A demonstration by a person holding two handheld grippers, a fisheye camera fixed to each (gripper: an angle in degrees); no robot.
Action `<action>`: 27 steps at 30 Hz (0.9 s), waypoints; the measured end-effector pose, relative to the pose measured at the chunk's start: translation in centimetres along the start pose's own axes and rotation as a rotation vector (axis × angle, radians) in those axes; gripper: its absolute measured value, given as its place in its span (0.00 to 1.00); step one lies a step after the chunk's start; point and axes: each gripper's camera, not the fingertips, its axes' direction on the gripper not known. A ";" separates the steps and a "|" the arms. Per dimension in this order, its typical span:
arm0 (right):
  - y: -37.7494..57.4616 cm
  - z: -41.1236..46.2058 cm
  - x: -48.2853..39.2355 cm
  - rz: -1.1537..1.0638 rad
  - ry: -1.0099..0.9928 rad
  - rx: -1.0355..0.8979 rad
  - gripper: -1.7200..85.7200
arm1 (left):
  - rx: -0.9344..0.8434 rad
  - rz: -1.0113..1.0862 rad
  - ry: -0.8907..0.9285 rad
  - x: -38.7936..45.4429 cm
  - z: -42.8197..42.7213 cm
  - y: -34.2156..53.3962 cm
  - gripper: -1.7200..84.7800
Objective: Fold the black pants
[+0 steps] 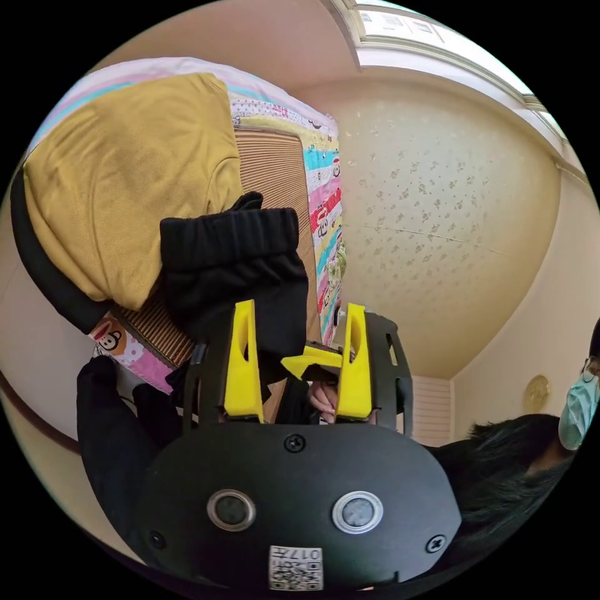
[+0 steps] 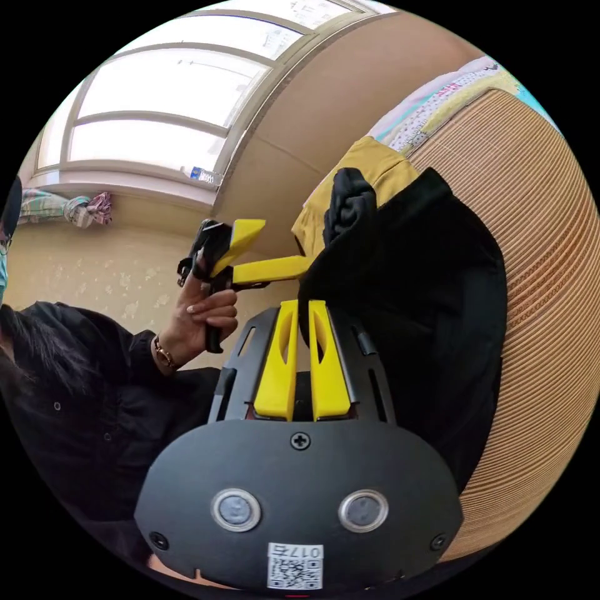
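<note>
In the left gripper view we see our left tongs (image 1: pixel 299 362) standing open, their two yellow jaws well apart with nothing pressed between them. The black pants (image 1: pixel 240 275) hang just beyond the jaw tips, the ribbed band uppermost in this view, and a fold of the cloth falls in front of one jaw without being pinched. A mustard-yellow garment (image 1: pixel 125 187) lies on the striped mat (image 1: pixel 275 169) behind, over a patterned bedspread (image 1: pixel 325 206).

In the right gripper view our right tongs (image 2: pixel 301 312) are closed, the jaws nearly parallel and nipping an edge of the black pants (image 2: pixel 425 300), though the cloth hides the tips, so we judge the grip rather than see it plainly. From that pinch the pants run away from the tongs across the mat (image 2: pixel 537 312), their long axis pointing outward from the jaws. The left tongs (image 2: pixel 269 259) show here too, held in a hand (image 2: pixel 200 312), their jaws spread and reaching toward the bunched top of the pants (image 2: pixel 350 194).

We judge the left side is nearer that free bunched end, so the coming grasp falls to it.
</note>
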 end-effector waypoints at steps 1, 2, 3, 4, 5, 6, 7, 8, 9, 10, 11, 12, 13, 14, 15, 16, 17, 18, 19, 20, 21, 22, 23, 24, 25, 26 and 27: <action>1.4 0.6 -1.7 -0.021 -0.001 -0.027 0.06 | -0.024 0.009 0.028 0.0 0.7 0.6 0.22; 2.6 1.1 -3.3 -0.044 0.016 -0.056 0.06 | -0.070 -0.002 0.016 -0.1 1.5 1.3 0.20; 3.3 1.2 -4.0 -0.053 0.034 -0.060 0.06 | -0.100 -0.004 -0.003 -0.1 1.9 1.8 0.18; 4.5 1.0 -5.2 -0.054 0.067 -0.054 0.06 | -0.159 0.019 -0.035 0.1 2.6 2.9 0.14; 5.5 0.5 -5.9 -0.055 0.065 -0.044 0.06 | -0.203 0.064 -0.041 0.4 2.8 4.2 0.09; 5.9 0.1 -6.2 -0.054 0.051 -0.038 0.06 | -0.218 0.093 -0.028 0.7 2.8 4.9 0.06; 6.9 -0.9 -6.7 -0.050 0.007 -0.011 0.06 | -0.247 0.156 0.039 1.4 2.4 6.3 0.05; 7.9 -2.3 -7.6 -0.053 -0.052 0.031 0.06 | -0.273 0.213 0.123 2.4 1.9 7.5 0.04; 8.4 -3.0 -8.2 -0.060 -0.079 0.056 0.06 | -0.280 0.243 0.168 3.1 1.5 8.1 0.04; 9.4 -4.6 -9.7 -0.088 -0.123 0.109 0.06 | -0.288 0.304 0.262 4.4 0.5 9.0 0.03; 10.5 -6.1 -11.5 -0.124 -0.164 0.169 0.06 | -0.305 0.361 0.342 6.1 -0.3 9.9 0.03; 11.0 -6.9 -12.5 -0.142 -0.183 0.199 0.06 | -0.318 0.390 0.374 7.0 -0.6 10.4 0.03; 11.9 -8.4 -14.5 -0.181 -0.208 0.254 0.06 | -0.353 0.445 0.411 9.1 -1.1 11.4 0.02; 12.7 -9.6 -16.5 -0.222 -0.206 0.297 0.06 | -0.380 0.500 0.407 11.3 -1.6 12.7 0.02; 13.2 -10.2 -17.5 -0.241 -0.198 0.316 0.06 | -0.384 0.532 0.392 12.4 -2.0 13.5 0.02; 14.1 -11.2 -19.2 -0.273 -0.181 0.347 0.06 | -0.376 0.595 0.353 14.7 -3.0 15.3 0.02; 15.1 -12.2 -20.5 -0.284 -0.176 0.370 0.06 | -0.377 0.654 0.328 16.6 -3.7 17.4 0.02; 15.6 -12.6 -21.0 -0.284 -0.182 0.380 0.06 | -0.383 0.681 0.327 17.5 -4.0 18.6 0.02; 16.9 -13.4 -22.2 -0.295 -0.204 0.405 0.06 | -0.391 0.728 0.354 18.9 -4.5 20.8 0.02; 18.4 -14.2 -23.4 -0.316 -0.238 0.432 0.06 | -0.399 0.771 0.421 20.1 -4.9 23.3 0.01; 19.2 -14.7 -24.1 -0.329 -0.260 0.447 0.06 | -0.403 0.789 0.471 20.6 -5.1 24.5 0.01; 21.0 -15.7 -25.3 -0.365 -0.313 0.478 0.06 | -0.414 0.827 0.590 21.6 -5.4 26.8 0.01; 23.3 -16.9 -26.5 -0.417 -0.368 0.515 0.06 | -0.419 0.877 0.714 22.7 -6.0 29.1 0.01; 24.5 -17.5 -27.0 -0.443 -0.391 0.535 0.07 | -0.417 0.905 0.776 23.2 -6.3 30.2 0.01; 27.2 -18.7 -27.7 -0.474 -0.408 0.577 0.07 | -0.406 0.961 0.893 24.5 -7.2 32.2 0.01; 30.1 -19.9 -28.0 -0.477 -0.385 0.619 0.07 | -0.391 1.003 0.999 25.7 -8.1 33.8 0.01; 31.6 -20.4 -28.0 -0.473 -0.358 0.641 0.08 | -0.384 1.016 1.047 26.3 -8.5 34.4 0.01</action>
